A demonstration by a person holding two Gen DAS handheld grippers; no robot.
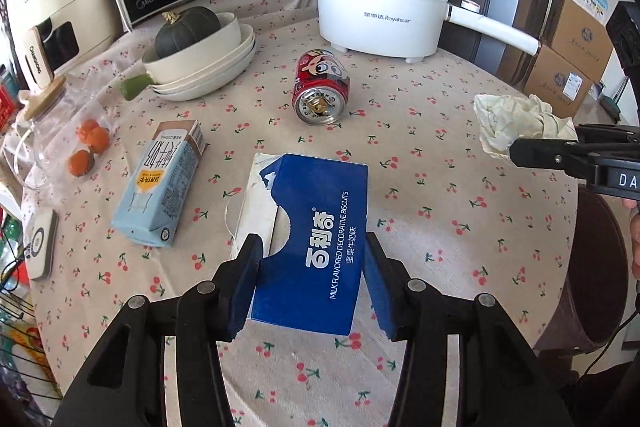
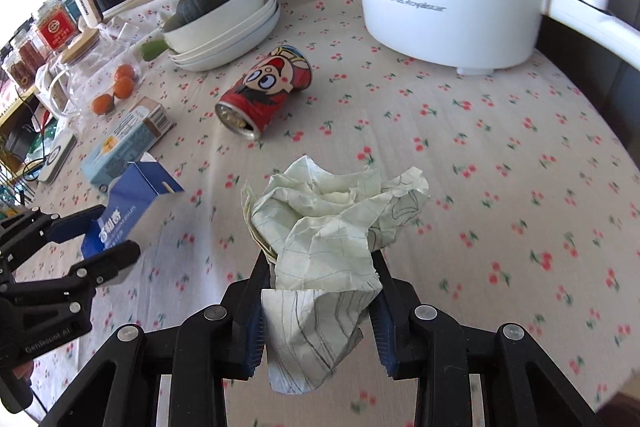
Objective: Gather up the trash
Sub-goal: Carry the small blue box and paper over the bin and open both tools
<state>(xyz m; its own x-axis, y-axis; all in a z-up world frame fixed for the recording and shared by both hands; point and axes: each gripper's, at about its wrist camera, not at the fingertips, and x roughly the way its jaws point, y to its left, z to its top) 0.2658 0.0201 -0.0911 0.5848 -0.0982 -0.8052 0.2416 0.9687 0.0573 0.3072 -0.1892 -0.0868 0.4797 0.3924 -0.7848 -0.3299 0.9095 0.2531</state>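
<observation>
My left gripper (image 1: 311, 242) is shut on a torn blue biscuit box (image 1: 316, 227), its blue pads pressing both long sides; the box's near end tilts up off the cherry-print tablecloth (image 1: 440, 187). In the right wrist view the same box (image 2: 132, 195) sits in the left gripper (image 2: 114, 233) at the left. My right gripper (image 2: 320, 259) is shut on a crumpled pale paper wad (image 2: 332, 219), held above the cloth; the wad (image 1: 516, 119) also shows at the right of the left wrist view. A red can (image 1: 320, 87) and a light-blue milk carton (image 1: 160, 183) lie on their sides on the table.
A white electric pot (image 1: 380, 11) stands at the back, its handle pointing right. Stacked bowls holding a dark pumpkin (image 1: 188, 31) and a glass jar with small oranges (image 1: 86, 147) are at the left. A brown round container (image 1: 596, 267) sits past the table's right edge.
</observation>
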